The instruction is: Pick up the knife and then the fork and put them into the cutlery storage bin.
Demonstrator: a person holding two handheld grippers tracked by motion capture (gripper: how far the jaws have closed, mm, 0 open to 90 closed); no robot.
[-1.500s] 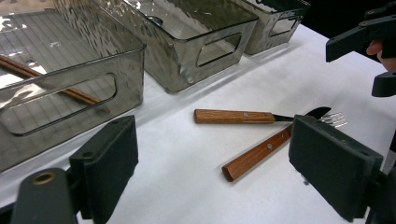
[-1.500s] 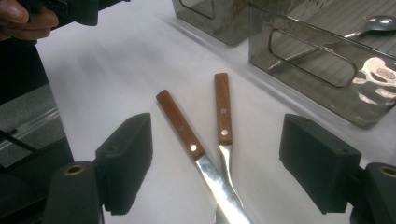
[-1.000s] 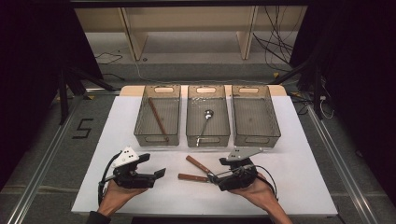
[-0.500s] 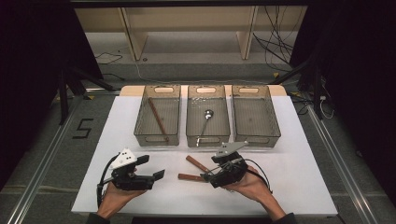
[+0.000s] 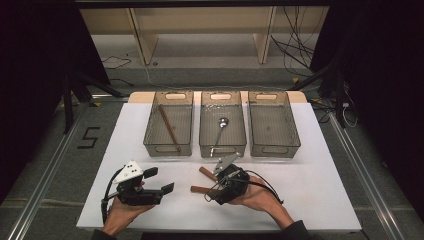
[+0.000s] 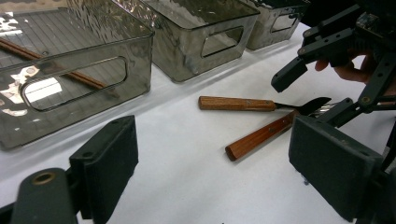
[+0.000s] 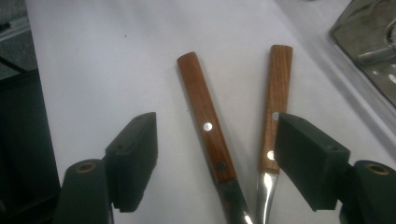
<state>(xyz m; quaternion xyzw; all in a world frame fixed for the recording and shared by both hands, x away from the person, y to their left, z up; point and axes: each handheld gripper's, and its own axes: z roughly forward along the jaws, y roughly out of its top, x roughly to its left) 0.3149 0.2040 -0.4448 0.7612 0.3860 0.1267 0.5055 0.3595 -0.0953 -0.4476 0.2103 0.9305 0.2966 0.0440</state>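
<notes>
Two wooden-handled utensils lie in a V on the white table, one handle (image 5: 206,173) slanted and the other (image 5: 198,189) level. In the right gripper view both handles (image 7: 205,126) (image 7: 275,107) lie between my right gripper's (image 7: 219,154) jaws. Those jaws have just been closing, but the pads stand clear of the wood, so it is open. From above, the right gripper (image 5: 210,189) points left over the metal ends. My left gripper (image 5: 160,181) rests open to the left, holding nothing. Its own view shows the handles (image 6: 236,103) (image 6: 259,137) beyond its pads (image 6: 105,163).
Three smoky clear bins stand in a row at the back: the left bin (image 5: 150,137) holds a brown stick (image 5: 169,127), the middle bin (image 5: 205,135) a metal spoon (image 5: 220,127), and the right bin (image 5: 295,135) nothing. The white table edge (image 5: 220,227) runs close below both hands.
My right gripper has slid left and slightly down over the two handles, and its jaws have narrowed a little. The left gripper has stayed put.
</notes>
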